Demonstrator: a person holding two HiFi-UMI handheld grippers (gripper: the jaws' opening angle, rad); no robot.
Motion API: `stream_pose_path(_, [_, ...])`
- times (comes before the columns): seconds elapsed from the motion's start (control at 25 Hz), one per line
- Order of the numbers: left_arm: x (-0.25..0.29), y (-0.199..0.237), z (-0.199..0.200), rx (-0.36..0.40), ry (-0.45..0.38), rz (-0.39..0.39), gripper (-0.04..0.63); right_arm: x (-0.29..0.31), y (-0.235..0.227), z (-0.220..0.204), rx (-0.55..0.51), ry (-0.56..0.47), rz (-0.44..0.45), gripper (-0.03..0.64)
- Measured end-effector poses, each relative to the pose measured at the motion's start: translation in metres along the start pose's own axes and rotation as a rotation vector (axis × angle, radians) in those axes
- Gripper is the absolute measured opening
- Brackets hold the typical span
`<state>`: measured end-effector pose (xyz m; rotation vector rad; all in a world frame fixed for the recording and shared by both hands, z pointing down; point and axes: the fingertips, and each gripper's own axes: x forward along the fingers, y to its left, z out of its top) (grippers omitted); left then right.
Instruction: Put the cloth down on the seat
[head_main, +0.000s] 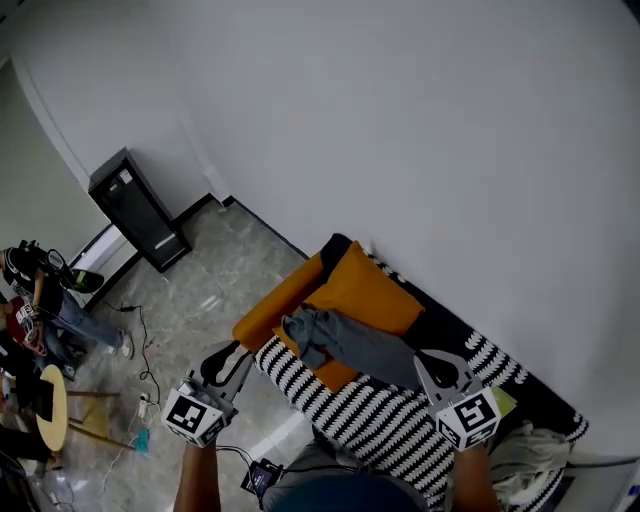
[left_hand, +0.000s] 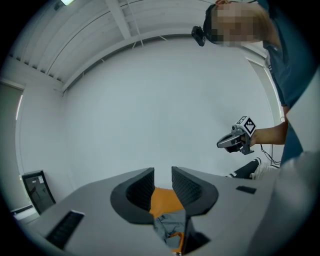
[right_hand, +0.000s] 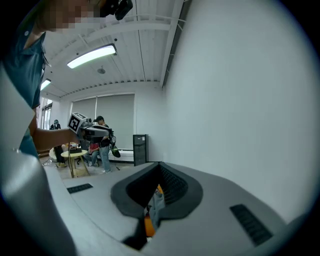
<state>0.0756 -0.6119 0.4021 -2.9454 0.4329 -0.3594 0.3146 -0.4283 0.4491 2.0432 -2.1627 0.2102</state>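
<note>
A crumpled grey cloth (head_main: 350, 340) lies on the orange cushion (head_main: 368, 288) of a sofa whose seat (head_main: 375, 425) has a black-and-white striped cover. My right gripper (head_main: 425, 362) sits just at the cloth's right end, jaws shut; in the right gripper view (right_hand: 159, 187) a sliver of the cloth (right_hand: 157, 201) shows past the closed jaws. My left gripper (head_main: 235, 352) hangs off the sofa's left edge, apart from the cloth. Its jaws (left_hand: 162, 182) stand open with nothing between them, and the cloth (left_hand: 167, 222) and cushion (left_hand: 165, 200) show beyond.
A white wall runs behind the sofa. A black cabinet (head_main: 135, 210) stands against the wall at far left. People sit by a round table (head_main: 50, 405) at the left edge, with cables (head_main: 145, 370) on the tiled floor. A pale bundle (head_main: 530, 455) lies at the sofa's right end.
</note>
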Motion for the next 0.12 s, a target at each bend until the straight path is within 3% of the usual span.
stream_pose_path(0.12, [-0.025,-0.015,0.002,-0.015,0.017,0.035,0.11,-0.017,0.02,-0.012,0.004,0.031,0.046,0.014])
